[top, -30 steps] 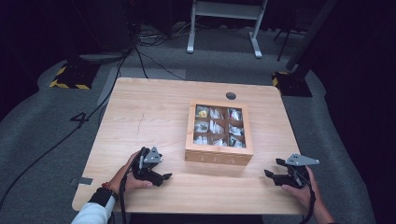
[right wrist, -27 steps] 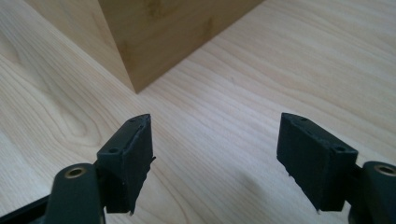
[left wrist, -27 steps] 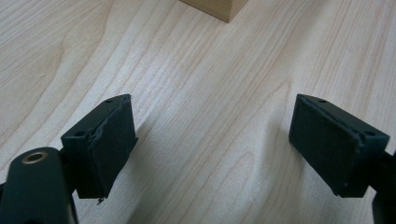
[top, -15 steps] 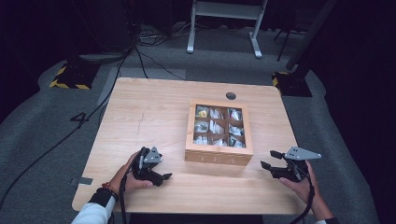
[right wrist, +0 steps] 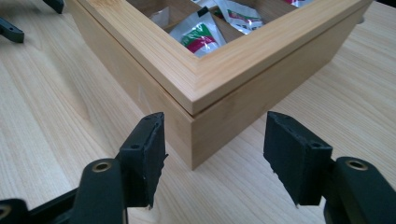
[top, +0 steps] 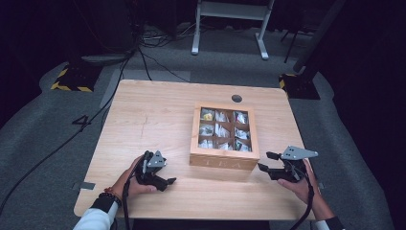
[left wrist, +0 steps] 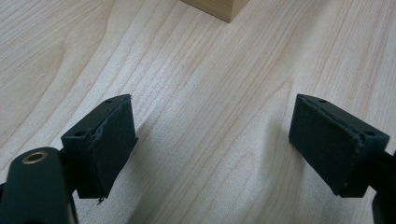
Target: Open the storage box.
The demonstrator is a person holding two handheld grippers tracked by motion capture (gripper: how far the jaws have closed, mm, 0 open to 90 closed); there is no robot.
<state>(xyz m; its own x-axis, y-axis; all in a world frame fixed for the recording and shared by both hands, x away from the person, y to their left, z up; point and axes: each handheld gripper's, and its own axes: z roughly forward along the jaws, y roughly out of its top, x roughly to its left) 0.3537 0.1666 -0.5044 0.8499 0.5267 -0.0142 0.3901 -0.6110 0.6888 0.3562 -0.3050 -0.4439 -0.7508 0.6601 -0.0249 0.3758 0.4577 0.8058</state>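
over by the wooden tea box (top: 224, 160) mid-table, the right gripper (top: 269, 162) faces its near corner, jaws just narrowing yet clear of it; the left gripper (top: 167, 184) rests agape on the table (top: 143, 115).

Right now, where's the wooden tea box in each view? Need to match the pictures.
High view: wooden tea box right of table centre, between the two grippers.
Left gripper view: one bottom corner of it at the top edge, beyond the open jaws.
Right gripper view: its near corner large at centre, just past the open jaws, glass lid down over tea bags.
Shared landmark: the light wood table.
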